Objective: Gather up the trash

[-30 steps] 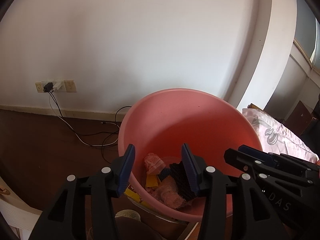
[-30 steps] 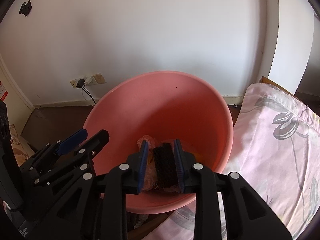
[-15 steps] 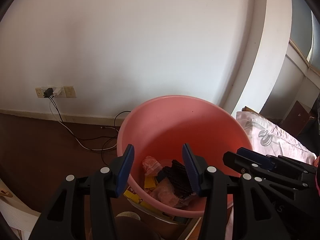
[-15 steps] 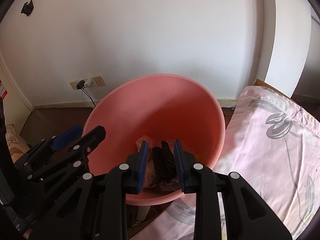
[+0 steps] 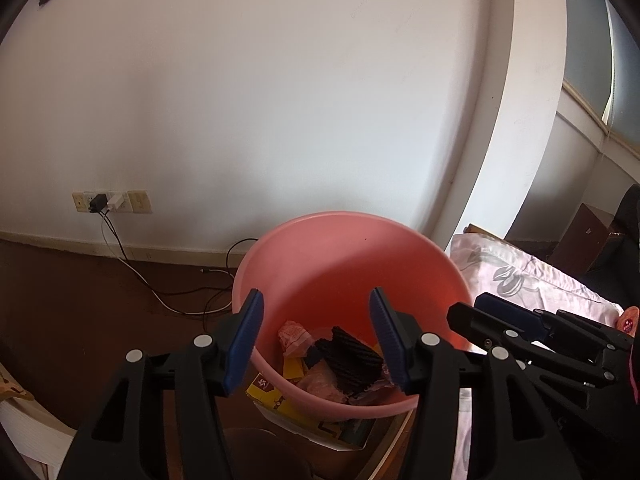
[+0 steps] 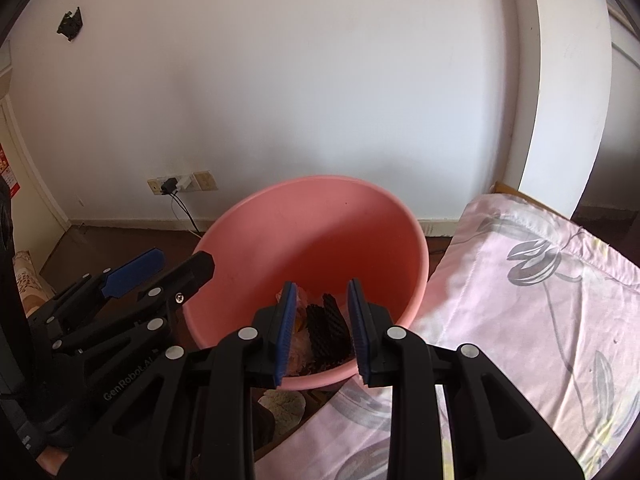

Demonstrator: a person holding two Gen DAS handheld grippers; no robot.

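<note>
A pink plastic bucket [image 5: 352, 248] stands on the floor by the wall and holds trash: a black ribbed foam piece [image 5: 348, 356], a pink wrapper [image 5: 294, 336] and yellow scraps [image 5: 294, 368]. My left gripper [image 5: 316, 340] is open and empty above the bucket's near rim. My right gripper [image 6: 322, 332] is open and empty, with the black foam piece [image 6: 328, 324] lying in the bucket [image 6: 320, 216] beyond its fingers. The right gripper also shows at the right of the left wrist view [image 5: 520, 320]. The left gripper shows at the left of the right wrist view [image 6: 160, 268].
A pink flowered bedsheet [image 6: 540, 300] lies right of the bucket. A yellow box [image 5: 272, 396] sits under the bucket's near edge. Cables [image 5: 160, 292] run over the brown floor to a wall socket [image 5: 108, 202]. A white wall stands behind.
My right gripper has opened and let go of the black foam piece, which now lies in the bucket. Both grippers have pulled back and up from the bucket.
</note>
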